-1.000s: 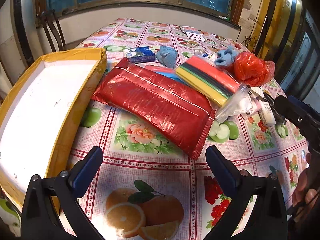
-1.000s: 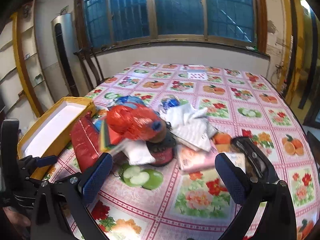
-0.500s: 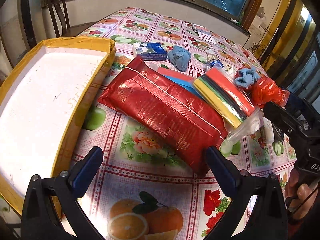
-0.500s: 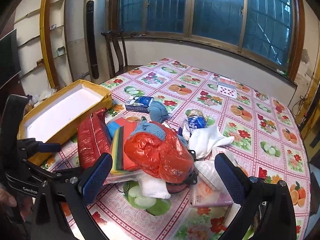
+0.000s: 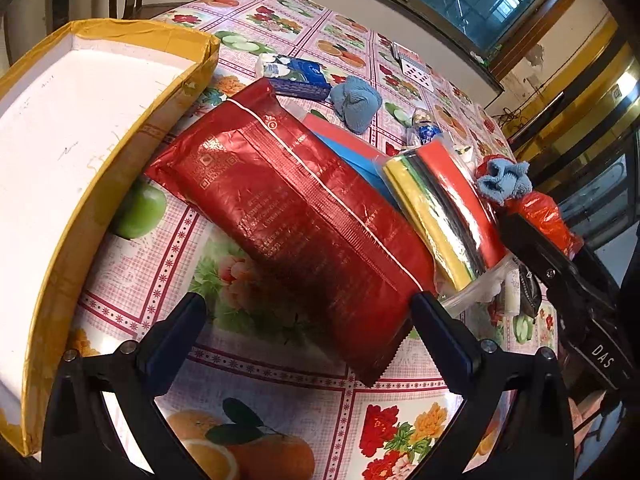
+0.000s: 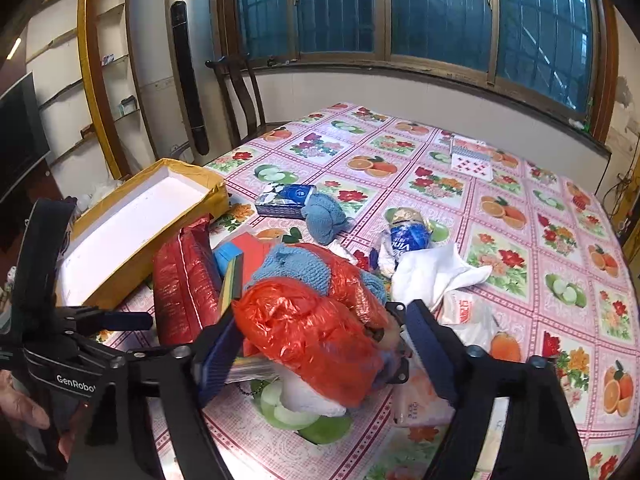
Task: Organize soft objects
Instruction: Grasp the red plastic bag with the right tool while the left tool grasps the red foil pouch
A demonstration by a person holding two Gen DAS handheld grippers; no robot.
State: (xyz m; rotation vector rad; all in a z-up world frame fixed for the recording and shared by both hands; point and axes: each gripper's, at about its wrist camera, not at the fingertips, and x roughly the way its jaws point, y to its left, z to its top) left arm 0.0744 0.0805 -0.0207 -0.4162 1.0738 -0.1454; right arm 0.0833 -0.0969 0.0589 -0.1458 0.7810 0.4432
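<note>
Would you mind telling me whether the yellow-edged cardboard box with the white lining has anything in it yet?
Empty as far as shown: the yellow-edged cardboard box shows only its bare white lining in both wrist views; its near end is cropped. The red foil packet lies outside, beside it.

The yellow box (image 5: pixel 132 168) has a bare white floor, open from above. Its near wall touches the red foil pack (image 5: pixel 296 220), which fills the gap ahead of the left gripper (image 5: pixel 306 330), whose fingers stand wide apart. Beside the pack, the coloured sheet bundle (image 5: pixel 440 208) and the red plastic bag (image 6: pixel 316 336) crowd the passage. The far tablecloth (image 6: pixel 500 208) past the white cloth (image 6: pixel 432 272) lies mostly bare.
</note>
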